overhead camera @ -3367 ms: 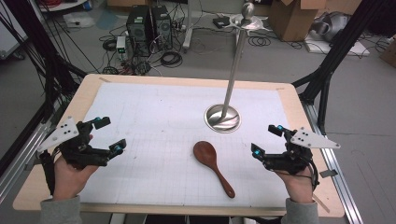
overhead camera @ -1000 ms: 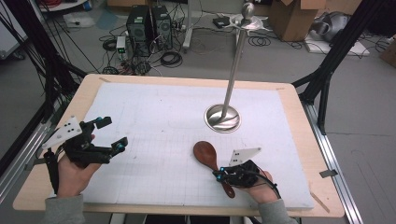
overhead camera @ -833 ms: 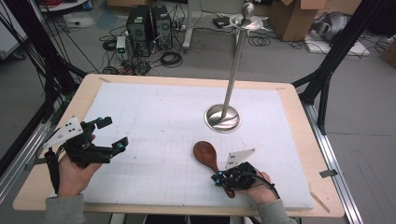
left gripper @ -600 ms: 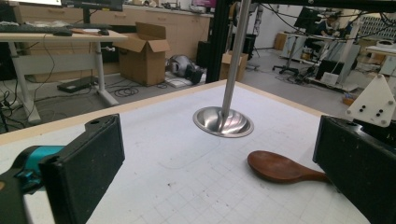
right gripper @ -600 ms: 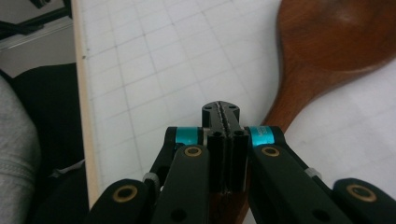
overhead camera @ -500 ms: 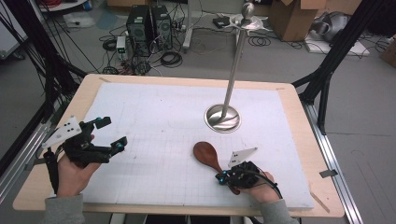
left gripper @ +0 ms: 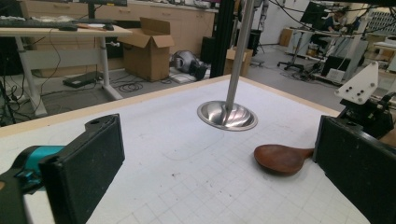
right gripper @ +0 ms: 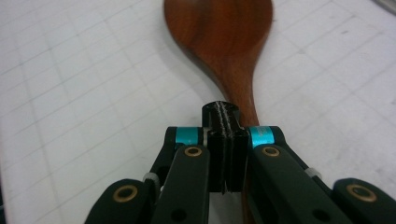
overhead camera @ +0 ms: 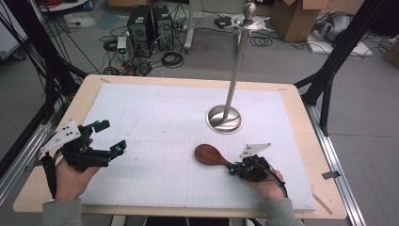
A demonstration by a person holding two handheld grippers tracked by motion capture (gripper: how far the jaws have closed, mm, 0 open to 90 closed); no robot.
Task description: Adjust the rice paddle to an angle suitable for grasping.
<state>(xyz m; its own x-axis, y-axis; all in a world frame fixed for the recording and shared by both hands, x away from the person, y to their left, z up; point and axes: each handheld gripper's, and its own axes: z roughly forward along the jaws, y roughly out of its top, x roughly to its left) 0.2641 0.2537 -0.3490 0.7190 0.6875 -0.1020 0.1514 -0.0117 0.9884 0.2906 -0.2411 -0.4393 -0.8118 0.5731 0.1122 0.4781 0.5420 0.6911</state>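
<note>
Fingers of the right gripper (right gripper: 223, 135) are seen pressed flat together above the handle of a wooden spoon (right gripper: 223, 44); in the right gripper view the handle passes beneath and slightly to one side of them, and no grip on it can be made out. The spoon (overhead camera: 210, 155) is laid on the white mat (overhead camera: 155, 117) near the table's front, its bowl pointing away from the right gripper (overhead camera: 234, 168). A metal stand (overhead camera: 226, 117) is placed just beyond it. The left gripper (overhead camera: 109, 137) is held by a hand (overhead camera: 70, 176) over the mat's left side, its fingers (left gripper: 86, 163) spread wide with nothing between them.
</note>
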